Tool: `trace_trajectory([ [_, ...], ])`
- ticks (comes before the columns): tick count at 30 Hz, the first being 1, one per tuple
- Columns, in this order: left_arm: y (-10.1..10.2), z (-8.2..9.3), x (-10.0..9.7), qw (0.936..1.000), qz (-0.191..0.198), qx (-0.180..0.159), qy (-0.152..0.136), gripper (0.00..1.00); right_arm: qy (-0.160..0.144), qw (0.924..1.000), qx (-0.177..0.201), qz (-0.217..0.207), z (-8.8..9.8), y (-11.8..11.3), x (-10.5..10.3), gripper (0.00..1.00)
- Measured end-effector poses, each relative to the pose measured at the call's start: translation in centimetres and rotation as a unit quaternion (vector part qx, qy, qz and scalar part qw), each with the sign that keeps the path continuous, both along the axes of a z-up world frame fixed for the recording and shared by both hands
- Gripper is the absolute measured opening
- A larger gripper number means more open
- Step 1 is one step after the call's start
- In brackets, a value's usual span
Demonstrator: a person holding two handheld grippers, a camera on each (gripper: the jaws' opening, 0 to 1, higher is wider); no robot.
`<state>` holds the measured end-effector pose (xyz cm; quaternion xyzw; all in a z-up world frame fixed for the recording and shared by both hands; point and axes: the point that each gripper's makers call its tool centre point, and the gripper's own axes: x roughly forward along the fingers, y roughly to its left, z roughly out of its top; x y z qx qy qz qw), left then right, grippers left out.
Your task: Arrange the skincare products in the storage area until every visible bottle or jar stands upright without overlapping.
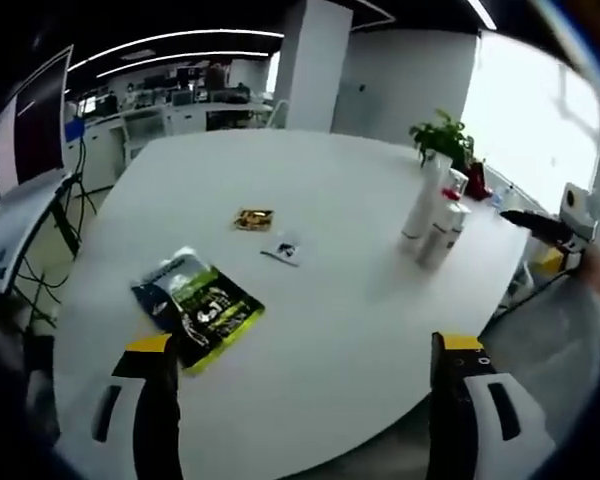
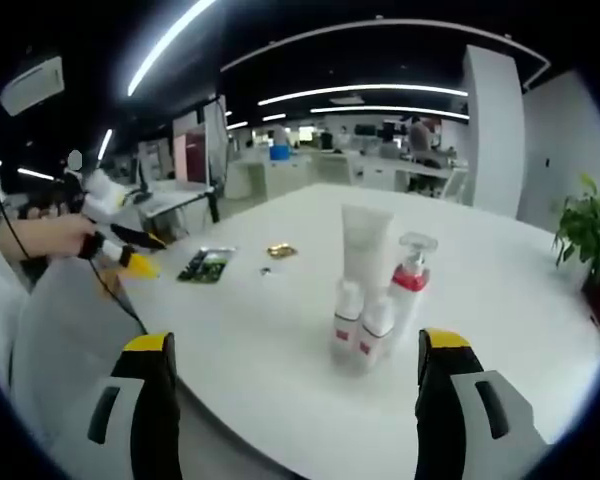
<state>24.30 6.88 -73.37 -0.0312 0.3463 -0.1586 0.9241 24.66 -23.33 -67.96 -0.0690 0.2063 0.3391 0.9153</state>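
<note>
Several white skincare products stand upright close together on the white table [image 2: 280, 340]: a tall tube [image 2: 365, 243], a pump bottle with a red collar [image 2: 410, 282] and two small bottles with red labels [image 2: 347, 320] [image 2: 374, 331]. In the left gripper view the same cluster [image 1: 432, 215] stands at the table's far right. My left gripper [image 1: 305, 385] is open over the near table edge, nothing between its jaws. My right gripper [image 2: 292, 385] is open too, empty, just short of the bottles. The left gripper [image 2: 115, 240] shows at the left of the right gripper view, held by a hand.
A green and black packet [image 1: 198, 308] lies flat near the left gripper. A small gold wrapper [image 1: 253, 218] and a small white sachet [image 1: 283, 249] lie mid-table. A potted plant [image 1: 442, 137] stands at the far edge. Desks and monitors fill the office behind.
</note>
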Motion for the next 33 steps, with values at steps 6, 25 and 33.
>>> trace_trajectory([
  [6,0.9,-1.0,1.2,0.9991,0.040,0.002,0.016,0.99,0.005,1.0000,-0.001,0.002,-0.1,0.1,-0.1,0.99],
  [25,4.2,-5.0,6.2,0.9845,0.159,0.035,0.065,0.96,0.019,0.9998,-0.006,-0.006,-0.8,-0.3,0.0,0.99],
  [33,5.7,-6.2,8.1,0.9756,0.199,0.047,0.081,0.94,0.023,0.9996,-0.004,-0.015,-0.9,-0.6,0.2,0.98],
])
